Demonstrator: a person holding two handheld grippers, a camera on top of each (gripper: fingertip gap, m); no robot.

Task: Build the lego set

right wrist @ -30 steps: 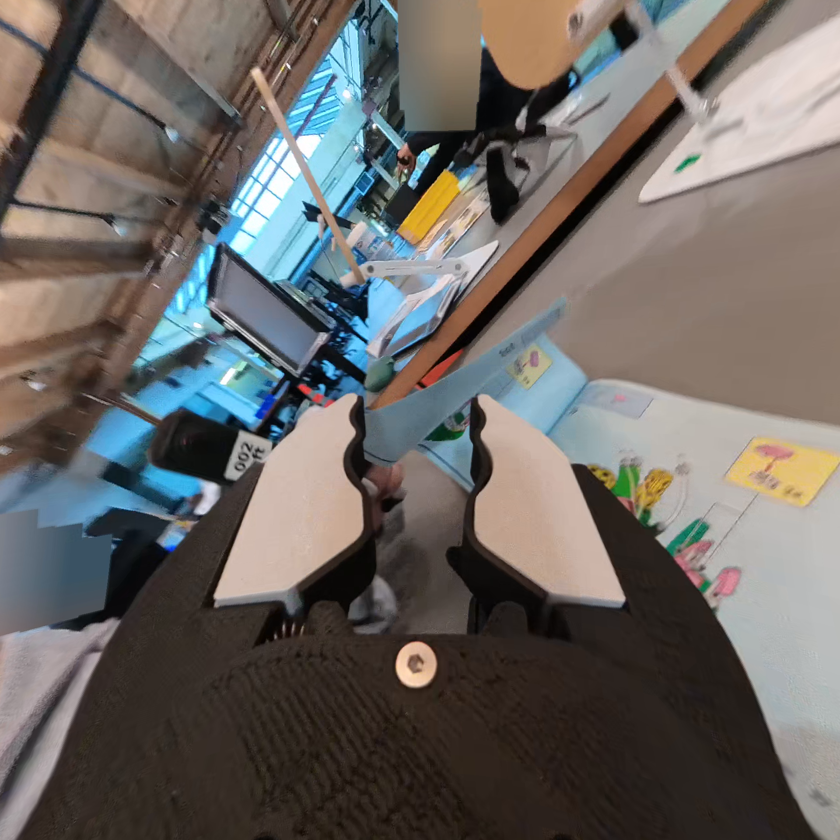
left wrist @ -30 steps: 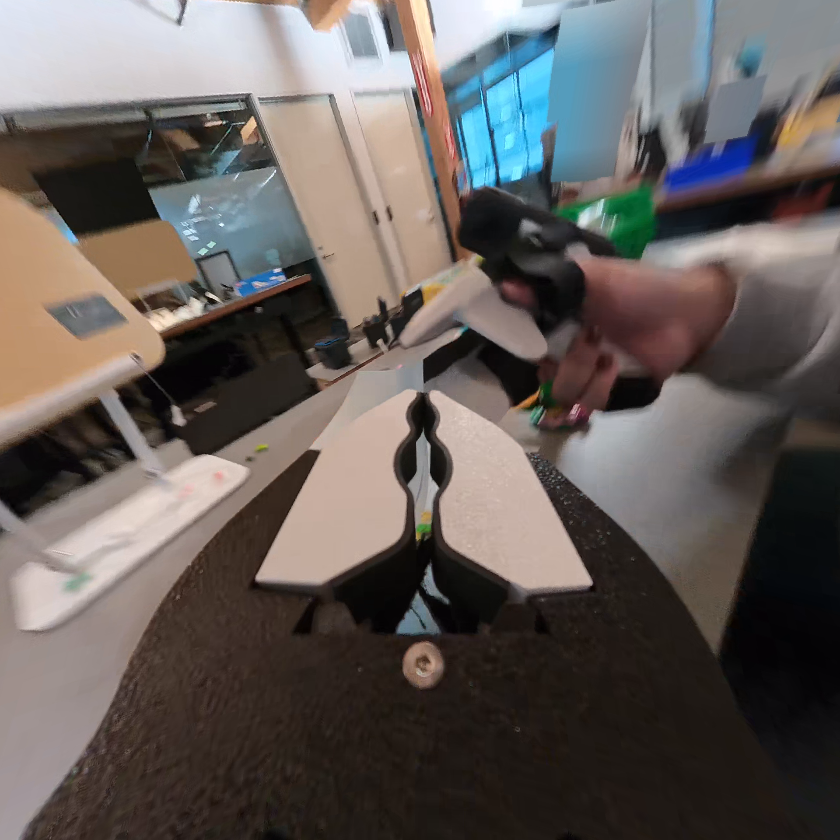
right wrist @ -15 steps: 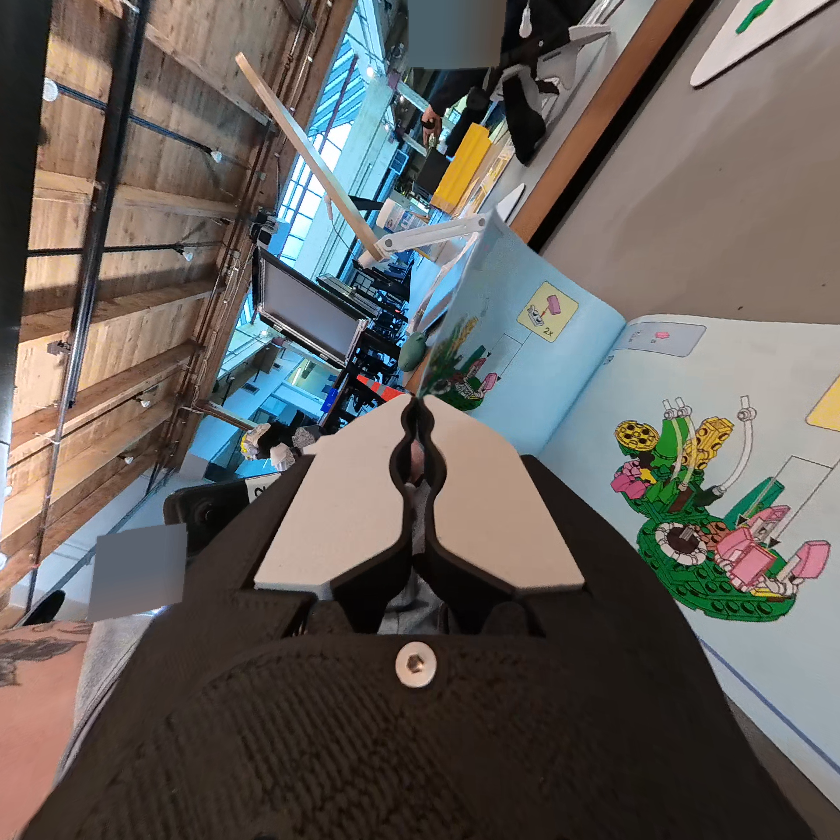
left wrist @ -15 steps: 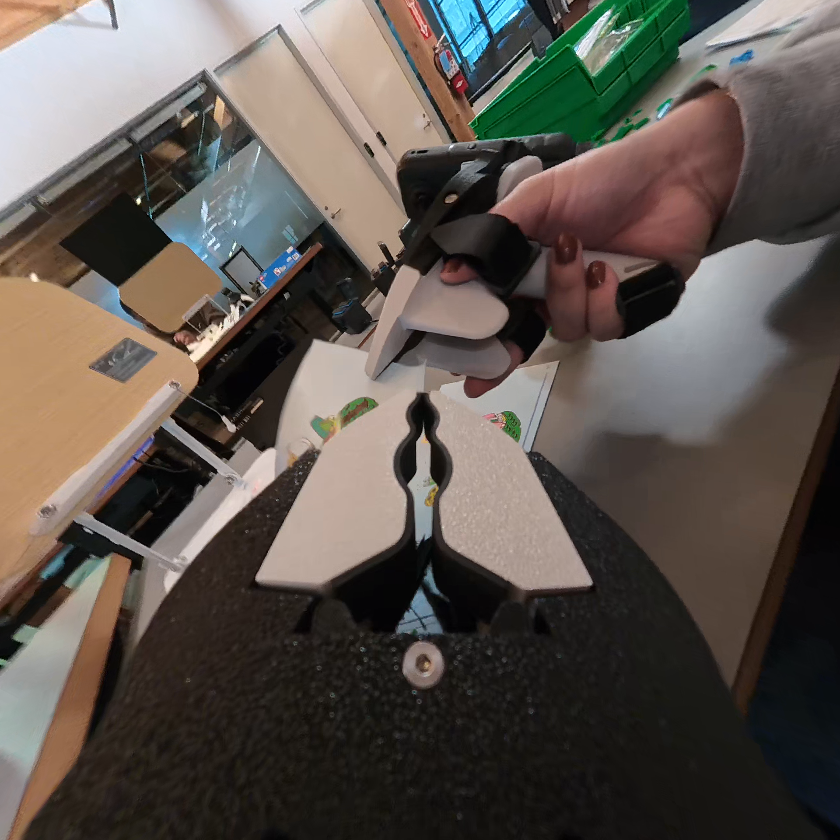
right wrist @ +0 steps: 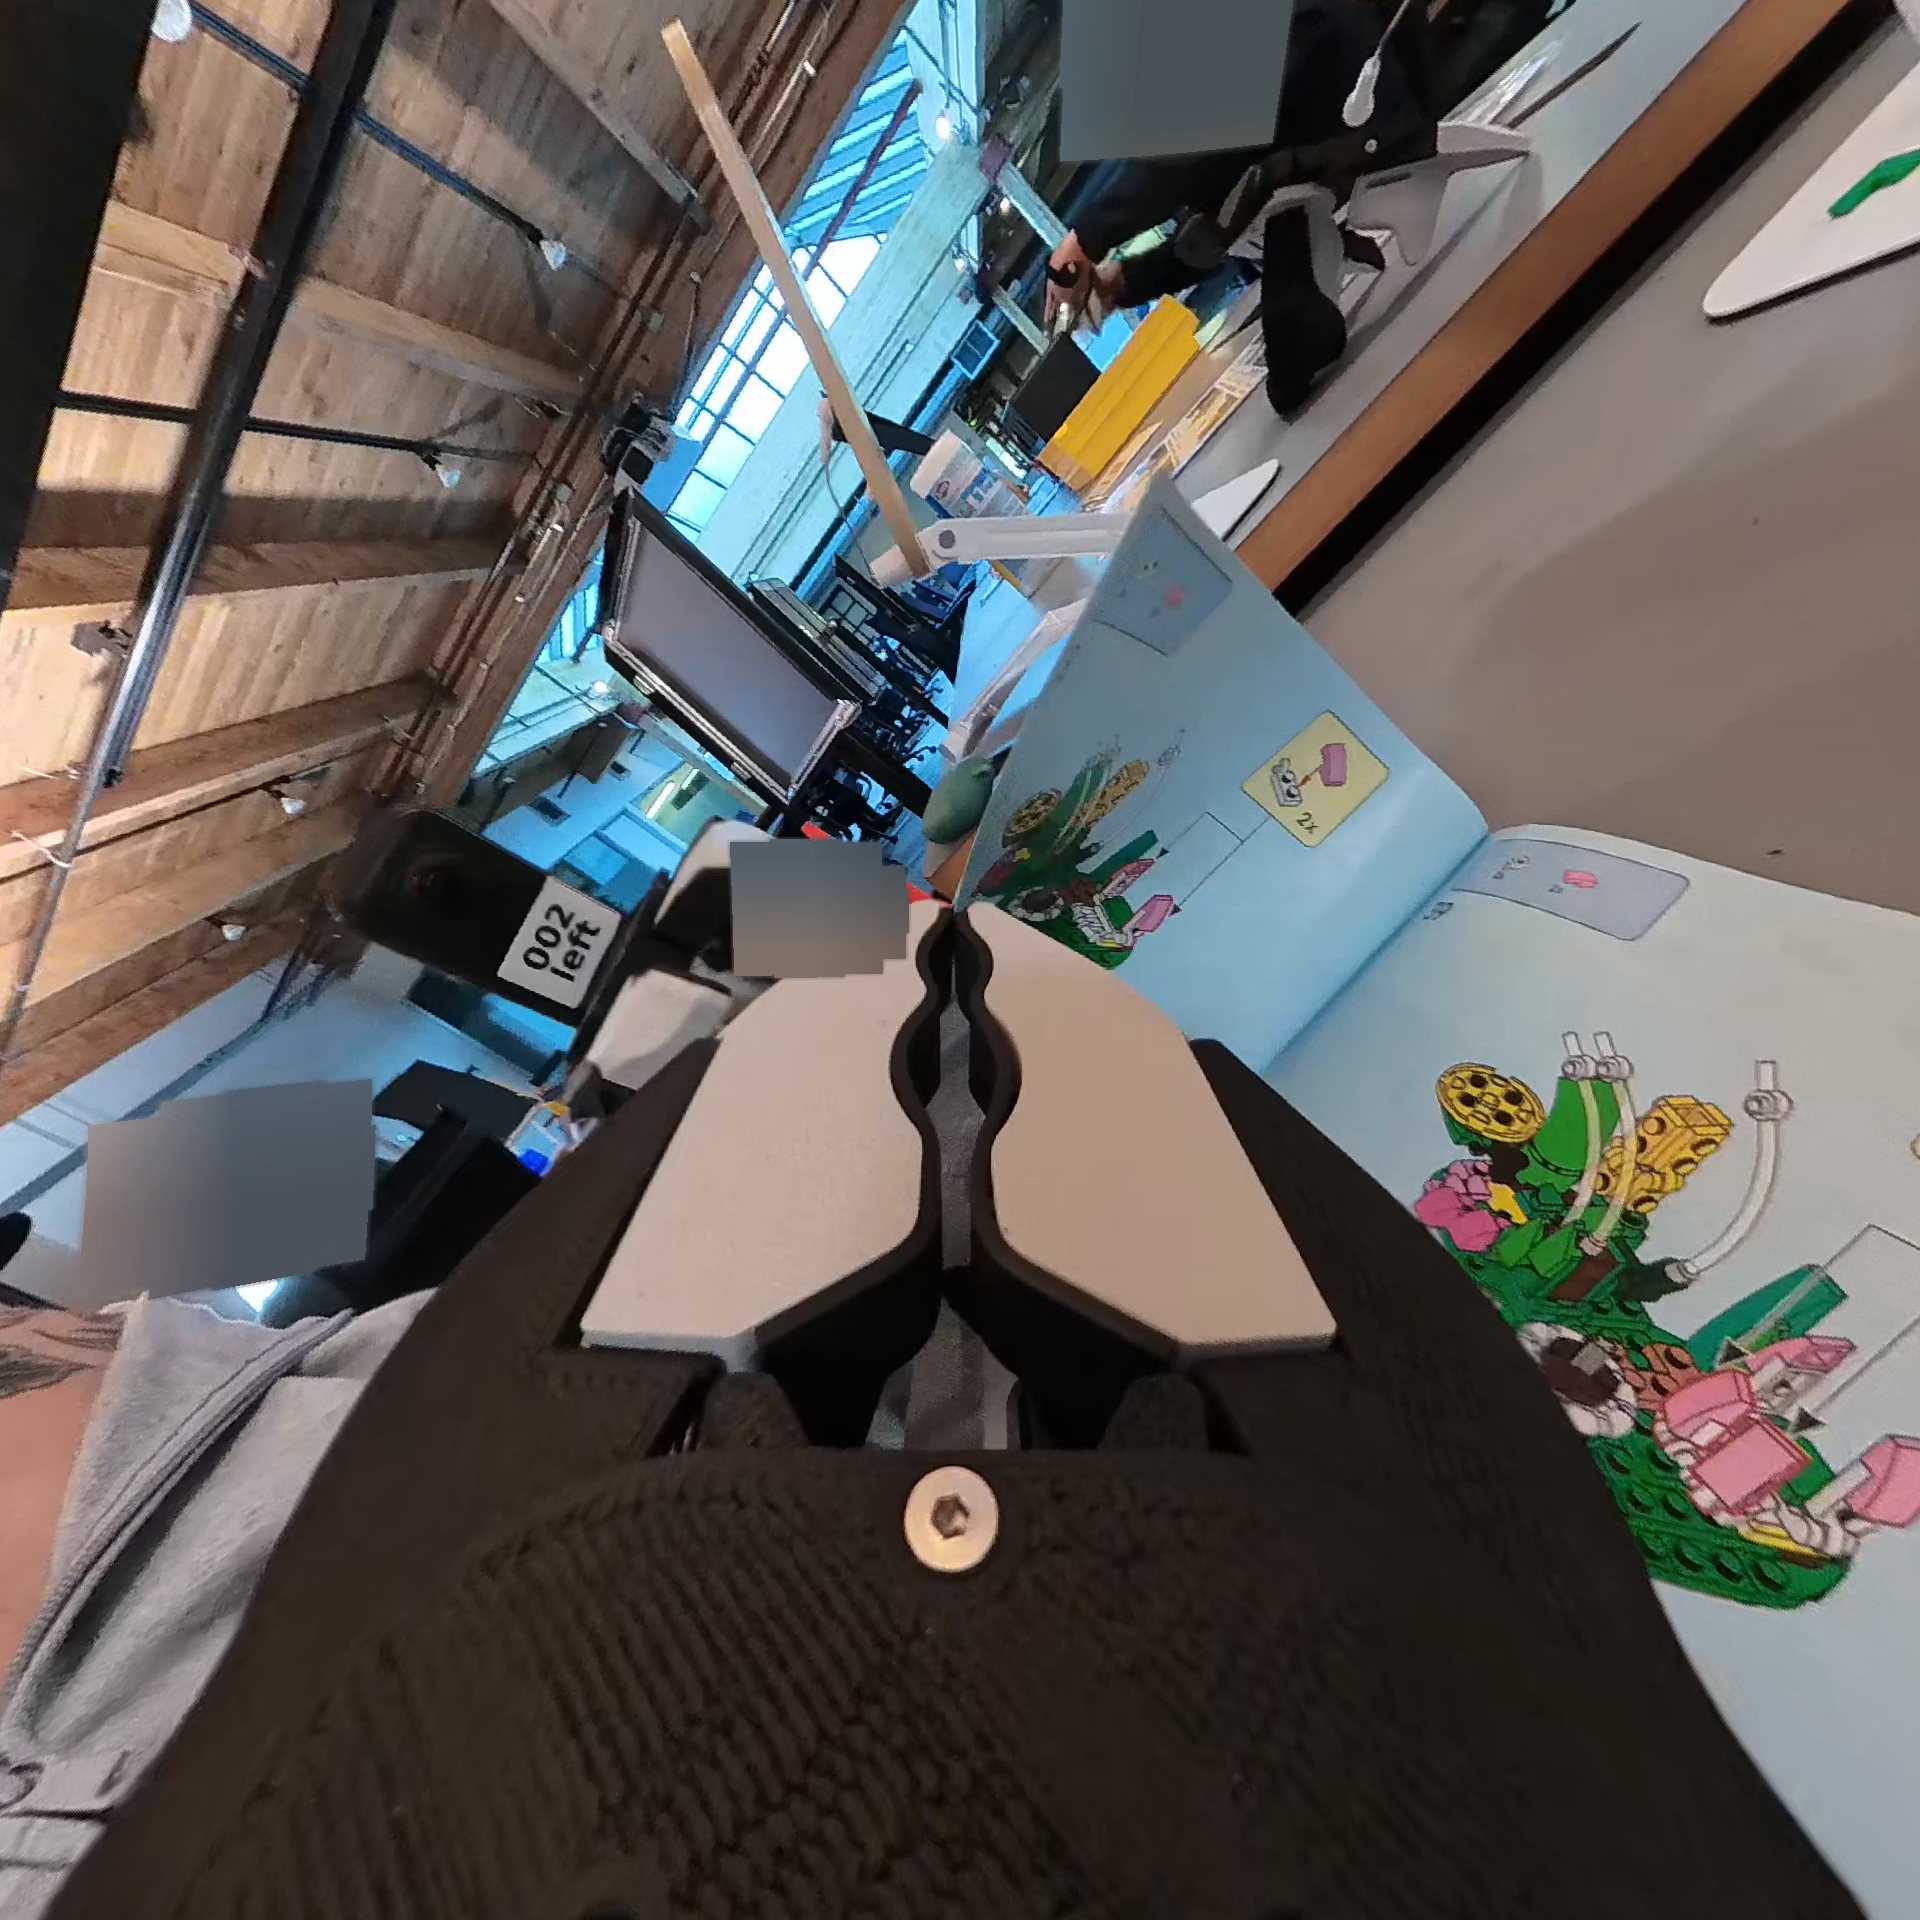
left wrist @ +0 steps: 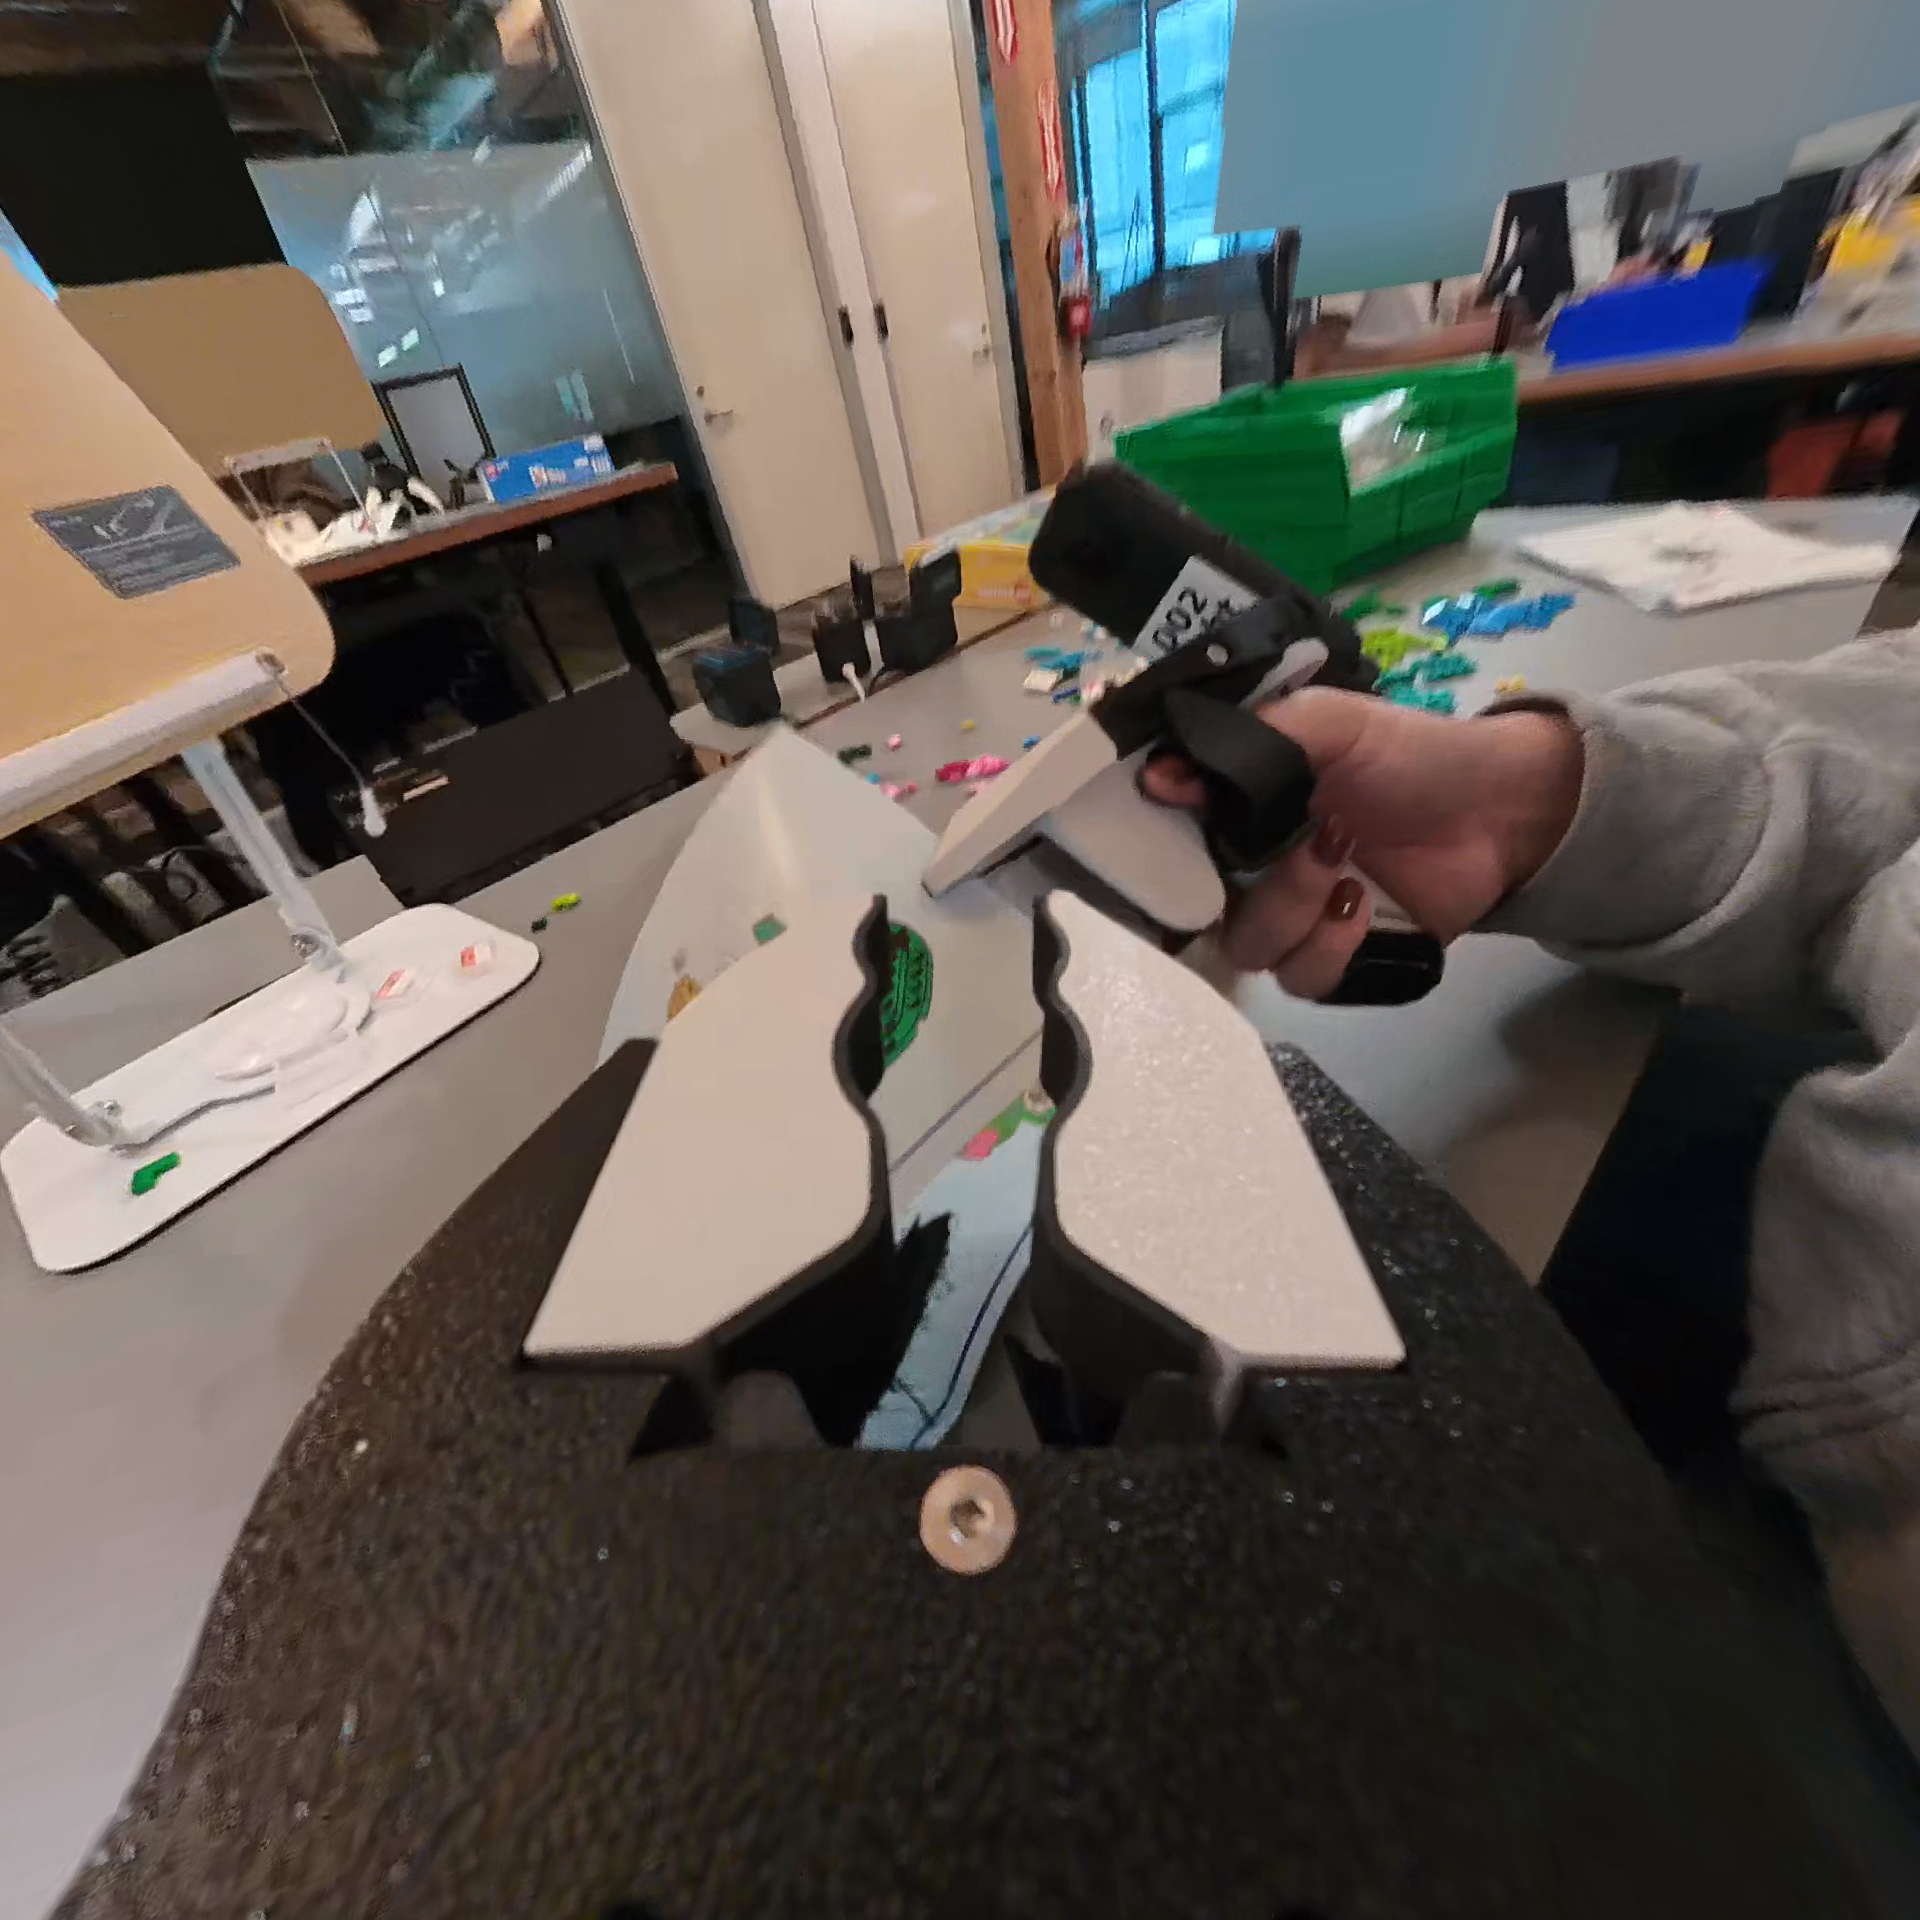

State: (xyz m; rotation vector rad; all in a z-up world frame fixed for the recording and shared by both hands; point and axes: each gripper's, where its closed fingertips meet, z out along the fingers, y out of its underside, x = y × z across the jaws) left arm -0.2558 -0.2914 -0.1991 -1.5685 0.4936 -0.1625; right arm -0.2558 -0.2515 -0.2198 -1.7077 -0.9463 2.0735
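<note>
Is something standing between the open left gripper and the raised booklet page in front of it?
Nothing visible does. The raised page shows directly past the left gripper's open fingers; the right gripper pinches its edge, just right of that gap.

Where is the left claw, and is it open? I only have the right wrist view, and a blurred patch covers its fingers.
Observer: It is open. The left claw has its fingers apart, pressing on nothing, above the instruction booklet.
Operator: Does my right claw really have the page?
Observer: Yes. Seen from the side, the right claw is shut on the lifted page's edge.
Operator: Anything beyond the booklet?
Observer: Loose toy bricks lie scattered on the table, with a green bin behind them.
</note>
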